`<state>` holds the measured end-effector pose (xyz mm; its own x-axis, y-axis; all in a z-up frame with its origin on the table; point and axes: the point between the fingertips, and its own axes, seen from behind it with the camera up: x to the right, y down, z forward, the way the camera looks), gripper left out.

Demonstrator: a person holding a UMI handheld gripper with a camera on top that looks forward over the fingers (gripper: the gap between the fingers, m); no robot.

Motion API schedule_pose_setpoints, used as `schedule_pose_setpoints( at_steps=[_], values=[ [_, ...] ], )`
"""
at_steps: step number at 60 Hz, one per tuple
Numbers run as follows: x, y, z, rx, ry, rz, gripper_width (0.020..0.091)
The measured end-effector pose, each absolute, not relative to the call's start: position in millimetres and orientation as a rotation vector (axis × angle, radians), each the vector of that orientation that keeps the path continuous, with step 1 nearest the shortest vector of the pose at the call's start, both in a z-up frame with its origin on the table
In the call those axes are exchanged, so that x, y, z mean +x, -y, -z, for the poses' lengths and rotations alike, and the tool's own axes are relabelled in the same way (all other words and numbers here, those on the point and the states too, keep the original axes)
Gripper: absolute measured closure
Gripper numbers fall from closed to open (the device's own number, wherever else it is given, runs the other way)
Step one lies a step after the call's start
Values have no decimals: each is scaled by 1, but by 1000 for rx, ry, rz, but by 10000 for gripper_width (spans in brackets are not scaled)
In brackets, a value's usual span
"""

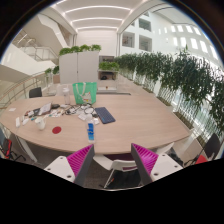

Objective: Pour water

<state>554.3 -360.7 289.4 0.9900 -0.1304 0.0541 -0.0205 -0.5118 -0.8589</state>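
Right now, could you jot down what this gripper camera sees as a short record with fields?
place: indoor hall with tall plants along one side
table: large wooden table beyond the fingers
bottle: small blue bottle upright on the table, far ahead of the fingers
other items: red lid-like disc, dark notebook, green bag, white clutter too small to tell
chairs: white chairs near the fingers
gripper: gripper open, holding nothing, pink pads facing each other

Office atrium: long meeting table (pixel 120 125), chairs (hedge planters (pixel 165 70) alongside).
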Motion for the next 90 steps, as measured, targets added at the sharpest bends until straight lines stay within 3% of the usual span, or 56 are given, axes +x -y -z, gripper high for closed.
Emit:
schedule_pose_setpoints(
  at_steps=[24,38,49,57,62,65,70,90],
  values=[
    [480,360,-281,-2046,-166,135,296],
    [438,261,-190,-1985,-111,82,296],
    [439,140,-120,-1905,-115,106,295],
    [460,66,-81,-1850,-187,117,298],
    [469,33,-72,-1795,-215,112,303],
    [472,18,-77,-1749,-215,109,341],
    [471,0,-66,-1773,-169,131,576],
    [467,-7,-54,-1880,-243,77,692]
  ],
)
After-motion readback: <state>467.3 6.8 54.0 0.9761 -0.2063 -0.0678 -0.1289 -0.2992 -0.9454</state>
